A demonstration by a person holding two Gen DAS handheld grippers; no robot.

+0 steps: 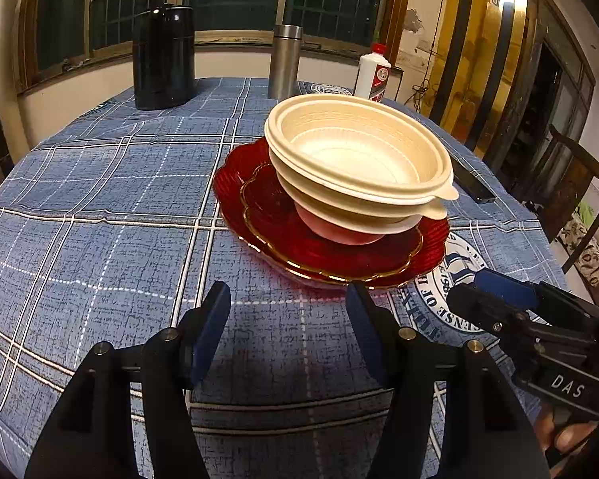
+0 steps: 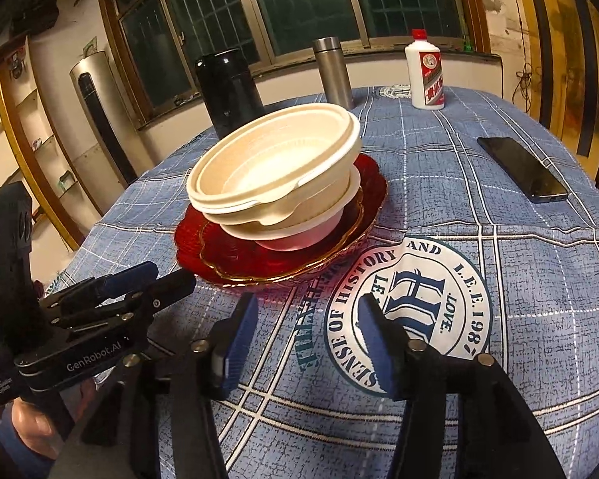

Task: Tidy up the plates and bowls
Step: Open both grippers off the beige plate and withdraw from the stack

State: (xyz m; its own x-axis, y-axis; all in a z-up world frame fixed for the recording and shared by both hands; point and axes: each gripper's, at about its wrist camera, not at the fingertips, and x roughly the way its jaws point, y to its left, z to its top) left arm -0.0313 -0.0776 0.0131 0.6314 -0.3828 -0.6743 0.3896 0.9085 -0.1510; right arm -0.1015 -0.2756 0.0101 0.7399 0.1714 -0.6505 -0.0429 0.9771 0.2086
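Note:
Cream bowls (image 1: 359, 151) (image 2: 275, 167) sit nested in a slightly leaning stack on red plates with gold rims (image 1: 259, 207) (image 2: 227, 251), in the middle of the blue plaid tablecloth. My left gripper (image 1: 287, 299) stands open just short of the plates' near edge, with nothing between its blue pads. My right gripper (image 2: 307, 311) is open too, over the round emblem printed on the cloth, a little to the right of the plates, and it holds nothing. Each gripper shows in the other's view: the right one (image 1: 479, 283) at the right edge, the left one (image 2: 159, 275) at the left.
Along the table's far side stand a black canister (image 1: 163, 56) (image 2: 227, 92), a steel flask (image 1: 285, 62) (image 2: 333, 72) and a white bottle with a red cap (image 1: 373, 72) (image 2: 425, 74). A dark phone (image 2: 523, 167) (image 1: 473, 183) lies to the right. A wooden chair (image 1: 579, 183) stands beyond the table's right edge.

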